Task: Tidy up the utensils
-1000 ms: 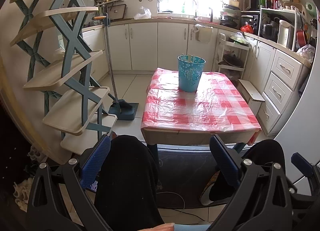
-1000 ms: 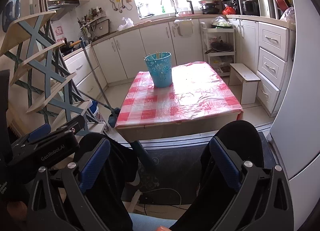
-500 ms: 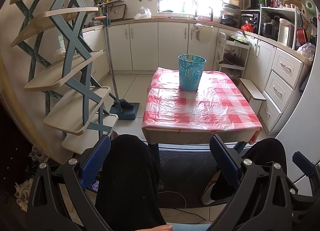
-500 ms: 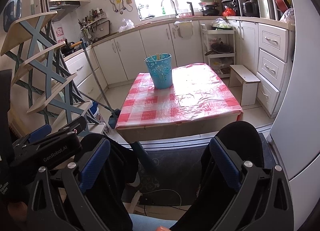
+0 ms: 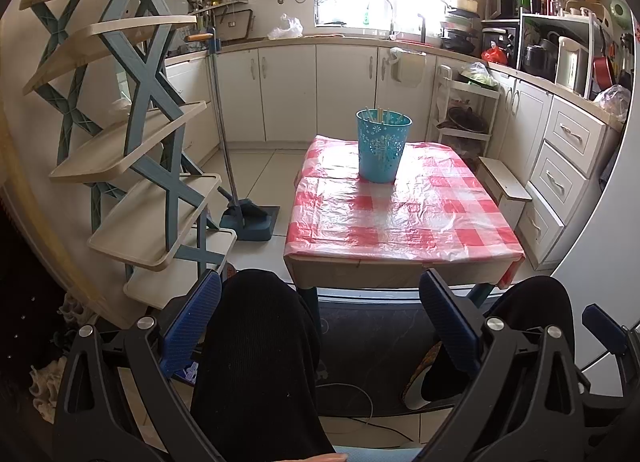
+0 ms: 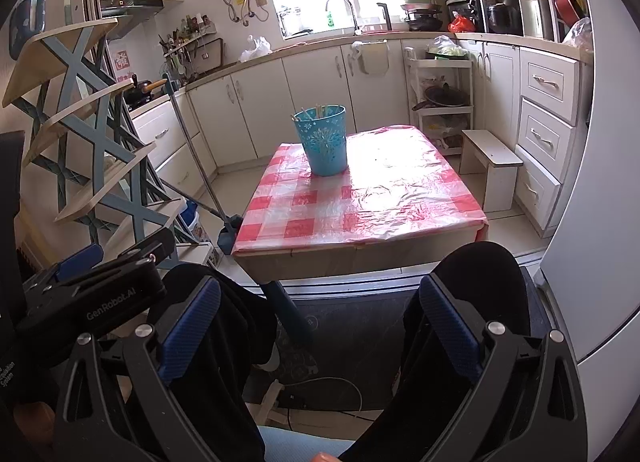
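Left wrist view takes in the whole kitchen, and the biggest thing that matters is the surface [image 5: 400, 217] under its red-checked cover, standing well ahead of me with its near and middle stretches bare. Towards its far end stands the blue holder [image 5: 383, 145], upright, mouth up, a little left of centre. I judge it sits that far back to leave the cover free for sorting. Inside it are the utensils [image 5: 378, 114]: thin pale sticks, chopsticks as far as I can tell, with only their tips above the rim. Their long axes run near vertical, leaning slightly against the wall. So they already lie gathered in one container, which fits either a tidy finish or a bundle waiting to be taken out and sorted. My left hand-held gripper [image 5: 320, 322] is spread wide and holds nothing, low over my knees. My right hand-held gripper [image 6: 316, 326] is equally wide and empty, likewise far from the holder.
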Action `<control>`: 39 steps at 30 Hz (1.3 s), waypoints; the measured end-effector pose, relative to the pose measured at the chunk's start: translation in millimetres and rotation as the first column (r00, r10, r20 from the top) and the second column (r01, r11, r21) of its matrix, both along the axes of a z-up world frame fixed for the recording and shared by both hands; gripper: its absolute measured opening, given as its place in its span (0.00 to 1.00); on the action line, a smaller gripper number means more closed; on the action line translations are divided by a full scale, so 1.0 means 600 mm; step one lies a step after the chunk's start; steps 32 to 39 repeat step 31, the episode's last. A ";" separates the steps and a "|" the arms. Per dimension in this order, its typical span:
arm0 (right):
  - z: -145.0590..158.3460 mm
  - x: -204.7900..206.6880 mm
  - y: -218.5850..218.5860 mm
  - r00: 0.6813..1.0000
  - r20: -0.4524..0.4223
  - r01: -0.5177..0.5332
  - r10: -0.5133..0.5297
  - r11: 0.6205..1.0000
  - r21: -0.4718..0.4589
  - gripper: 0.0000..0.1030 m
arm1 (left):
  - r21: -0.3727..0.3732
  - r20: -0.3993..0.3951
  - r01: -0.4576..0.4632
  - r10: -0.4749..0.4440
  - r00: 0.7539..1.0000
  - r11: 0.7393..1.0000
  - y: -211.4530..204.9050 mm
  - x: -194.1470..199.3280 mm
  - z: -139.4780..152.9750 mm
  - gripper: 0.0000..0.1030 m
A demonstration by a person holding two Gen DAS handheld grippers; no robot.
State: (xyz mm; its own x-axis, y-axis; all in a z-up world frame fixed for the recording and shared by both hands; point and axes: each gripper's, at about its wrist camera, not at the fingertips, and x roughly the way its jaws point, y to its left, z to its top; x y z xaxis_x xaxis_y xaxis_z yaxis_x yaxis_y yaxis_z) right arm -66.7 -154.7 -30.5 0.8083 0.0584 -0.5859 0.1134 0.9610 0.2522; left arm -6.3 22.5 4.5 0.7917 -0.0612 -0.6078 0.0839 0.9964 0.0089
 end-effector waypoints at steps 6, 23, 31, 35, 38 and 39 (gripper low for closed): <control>0.000 0.001 0.002 1.000 -0.003 -0.005 0.005 1.000 -0.002 0.93 | 0.005 -0.006 0.002 -0.002 1.000 1.000 -0.003 0.004 -0.004 0.92; -0.003 0.003 0.002 1.000 -0.004 -0.007 0.007 1.000 -0.012 0.93 | -0.005 0.005 0.023 -0.023 1.000 1.000 0.003 0.006 -0.018 0.92; -0.002 0.002 -0.001 1.000 -0.002 -0.002 0.001 1.000 -0.012 0.93 | -0.022 -0.002 0.001 -0.001 1.000 1.000 0.009 0.010 -0.017 0.92; -0.002 0.002 -0.001 1.000 -0.002 -0.002 0.001 1.000 -0.012 0.93 | -0.022 -0.002 0.001 -0.001 1.000 1.000 0.009 0.010 -0.017 0.92; -0.002 0.002 -0.001 1.000 -0.002 -0.002 0.001 1.000 -0.012 0.93 | -0.022 -0.002 0.001 -0.001 1.000 1.000 0.009 0.010 -0.017 0.92; -0.002 0.002 -0.001 1.000 -0.002 -0.002 0.001 1.000 -0.012 0.93 | -0.022 -0.002 0.001 -0.001 1.000 1.000 0.009 0.010 -0.017 0.92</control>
